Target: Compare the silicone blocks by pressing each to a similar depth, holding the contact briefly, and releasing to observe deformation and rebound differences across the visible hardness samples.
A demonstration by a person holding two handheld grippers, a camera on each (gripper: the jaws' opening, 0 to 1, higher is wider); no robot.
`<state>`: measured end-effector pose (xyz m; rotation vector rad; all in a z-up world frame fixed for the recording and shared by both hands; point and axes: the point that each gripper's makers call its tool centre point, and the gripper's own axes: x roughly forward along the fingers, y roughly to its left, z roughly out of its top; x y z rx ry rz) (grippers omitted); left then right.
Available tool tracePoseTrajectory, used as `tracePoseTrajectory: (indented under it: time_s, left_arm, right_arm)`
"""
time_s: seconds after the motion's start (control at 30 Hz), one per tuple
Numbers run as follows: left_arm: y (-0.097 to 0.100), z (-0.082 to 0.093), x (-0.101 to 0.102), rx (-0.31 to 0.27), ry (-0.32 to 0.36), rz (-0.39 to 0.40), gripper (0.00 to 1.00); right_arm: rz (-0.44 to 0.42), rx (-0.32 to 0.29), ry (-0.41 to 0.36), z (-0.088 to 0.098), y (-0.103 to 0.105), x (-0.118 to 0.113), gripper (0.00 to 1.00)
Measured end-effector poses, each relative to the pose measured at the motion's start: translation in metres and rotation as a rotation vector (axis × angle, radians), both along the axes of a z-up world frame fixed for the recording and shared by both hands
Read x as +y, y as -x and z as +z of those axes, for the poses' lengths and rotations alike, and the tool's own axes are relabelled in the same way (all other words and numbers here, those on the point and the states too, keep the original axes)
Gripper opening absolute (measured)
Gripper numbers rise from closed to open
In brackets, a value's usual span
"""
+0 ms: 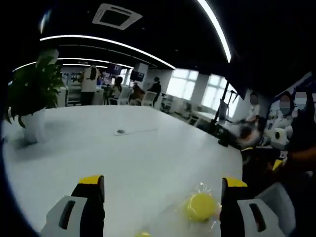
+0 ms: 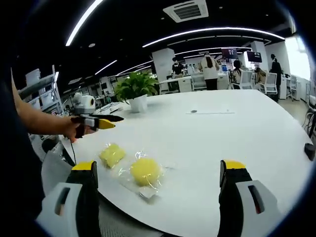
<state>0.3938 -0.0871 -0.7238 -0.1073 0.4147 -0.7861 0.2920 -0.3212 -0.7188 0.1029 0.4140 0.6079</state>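
**Both grippers held above the table, jaws apart**

While my right gripper [image 2: 157, 185] hangs with its jaws wide apart and empty, two yellow silicone blocks lie on the white table [image 2: 237, 133] in the lower left of the right gripper view: the round block [image 2: 145, 171], in clear wrap, and the flatter block [image 2: 112, 154] beside it. My left gripper [image 1: 163, 200], jaws likewise spread, has the round block low and right of centre, near its right jaw. A potted plant [image 1: 33, 101] stands at upper left.

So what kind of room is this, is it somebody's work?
Probably a big open office or lab. There is a long white table, desks with people at screens behind it, a ceiling air vent, and a potted plant.
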Motion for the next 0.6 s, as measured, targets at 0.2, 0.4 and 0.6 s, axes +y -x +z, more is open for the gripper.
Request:
tracePoseTrajectory:
  time_s: [0.2, 0.4, 0.6]
  left_arm:
    - [0.035, 0.007, 0.049, 0.003, -0.017, 0.003, 1.0]
    - [0.068, 0.002, 0.096, 0.023, -0.004, 0.097, 1.0]
    - [0.101, 0.0, 0.126, 0.018, -0.028, 0.156, 1.0]
  right_arm:
    - [-0.012, 0.018, 0.003, -0.01, -0.004, -0.003, 0.96]
    - [-0.051, 0.026, -0.022, -0.015, -0.004, -0.007, 0.96]
    - [-0.028, 0.041, 0.008, -0.023, 0.006, -0.002, 0.96]
